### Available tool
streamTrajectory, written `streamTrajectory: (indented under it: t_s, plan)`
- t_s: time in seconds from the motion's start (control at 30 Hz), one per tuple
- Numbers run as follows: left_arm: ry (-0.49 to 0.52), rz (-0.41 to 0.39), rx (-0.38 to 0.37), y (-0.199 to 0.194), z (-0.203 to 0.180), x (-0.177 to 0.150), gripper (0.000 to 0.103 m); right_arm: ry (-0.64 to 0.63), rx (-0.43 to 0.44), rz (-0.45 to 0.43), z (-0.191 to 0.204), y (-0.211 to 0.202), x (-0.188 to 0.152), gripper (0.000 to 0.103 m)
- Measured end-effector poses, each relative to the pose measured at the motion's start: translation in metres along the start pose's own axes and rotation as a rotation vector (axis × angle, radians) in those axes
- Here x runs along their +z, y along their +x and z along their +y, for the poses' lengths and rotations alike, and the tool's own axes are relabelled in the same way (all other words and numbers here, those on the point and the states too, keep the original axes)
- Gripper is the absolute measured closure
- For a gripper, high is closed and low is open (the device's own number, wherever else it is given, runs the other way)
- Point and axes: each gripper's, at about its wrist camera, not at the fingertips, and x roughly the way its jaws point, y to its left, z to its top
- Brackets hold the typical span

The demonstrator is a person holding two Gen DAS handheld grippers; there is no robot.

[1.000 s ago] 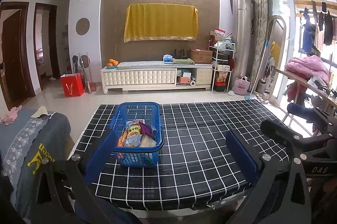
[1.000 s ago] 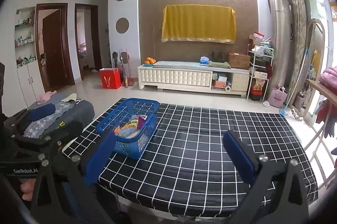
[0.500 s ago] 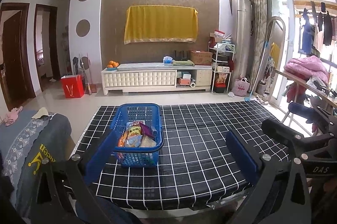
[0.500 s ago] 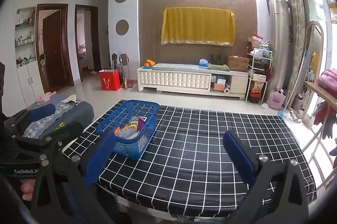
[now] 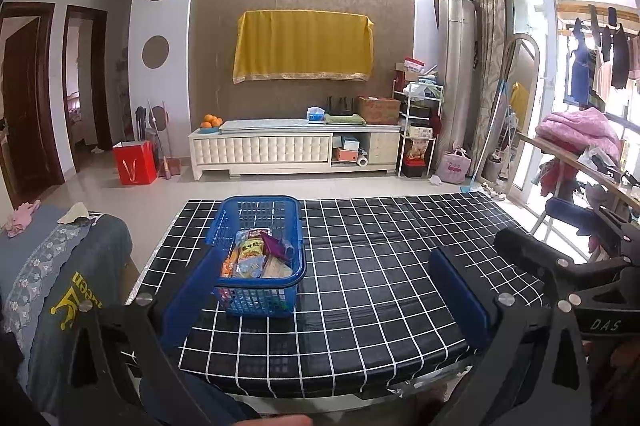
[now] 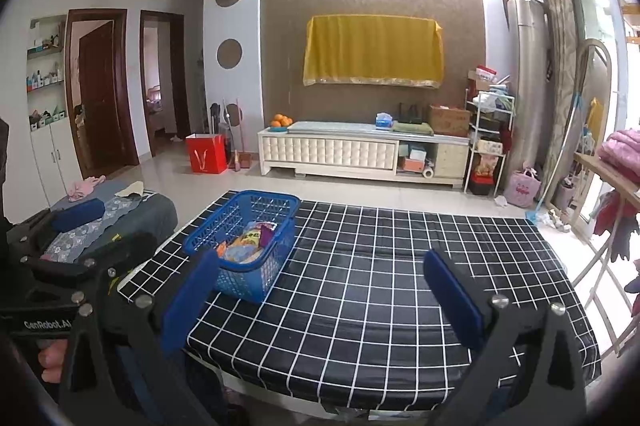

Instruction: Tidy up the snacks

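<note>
A blue plastic basket (image 5: 260, 258) (image 6: 244, 242) stands on the left part of a table covered in black cloth with white grid lines (image 5: 380, 286) (image 6: 380, 286). Several snack packets (image 5: 256, 258) (image 6: 250, 240) lie inside it. My left gripper (image 5: 324, 290) is open and empty, hovering near the table's front edge, its left finger just in front of the basket. My right gripper (image 6: 320, 294) is open and empty too, to the right of the basket. The right gripper's body shows at the right edge of the left wrist view, and the left one at the left edge of the right wrist view.
A grey-covered seat (image 5: 60, 266) stands left of the table. Across the tiled floor are a white low cabinet (image 5: 292, 149), a red bag (image 5: 134, 161) and a cluttered shelf rack (image 5: 418, 129). A drying rack with pink bedding (image 5: 576, 133) stands at the right.
Both views have shifted only slightly; the basket sits a little lower in the left wrist view. Both grippers stay open and empty.
</note>
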Motion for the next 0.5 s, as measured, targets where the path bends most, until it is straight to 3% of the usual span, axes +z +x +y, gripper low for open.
streamTrajectory:
  t_s: [0.5]
  plan:
    - [-0.003,0.019,-0.014,0.0010,-0.0006,-0.0017,0.001,-0.002,-0.005,0.008,-0.0007,-0.0014,-0.0011,0.000]
